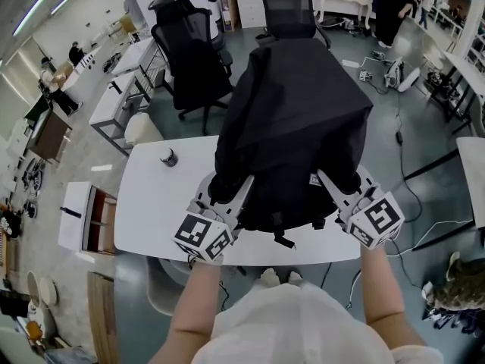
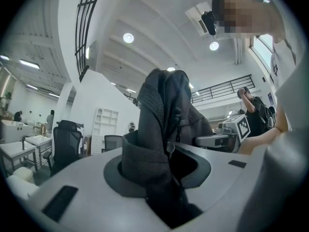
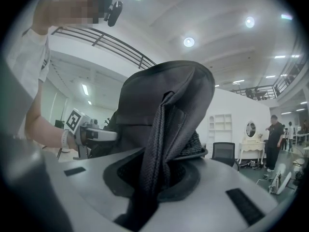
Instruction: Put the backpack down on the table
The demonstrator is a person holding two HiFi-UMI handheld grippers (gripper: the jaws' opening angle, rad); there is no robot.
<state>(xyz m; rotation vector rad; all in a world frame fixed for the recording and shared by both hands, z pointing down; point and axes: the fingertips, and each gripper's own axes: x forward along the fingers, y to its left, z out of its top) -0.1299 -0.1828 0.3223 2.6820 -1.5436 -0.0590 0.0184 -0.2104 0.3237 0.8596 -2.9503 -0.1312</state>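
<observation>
Floor: glossy grey-green floor (image 1: 432,127), right side of the head view.
Table: white rounded tabletop (image 1: 151,199), centre left.
Chairs: two black mesh office chairs (image 1: 193,59), top centre.
Desks: white metal-framed desks (image 1: 114,105), upper left.
Ceiling: white ceiling with round recessed lamps (image 2: 128,37), lit.
Railing: black mezzanine railing (image 3: 113,45), upper left of the right gripper view.

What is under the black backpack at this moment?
The white table lies under the backpack; its covered middle part is hidden, so anything there, or contact, cannot be told.
</observation>
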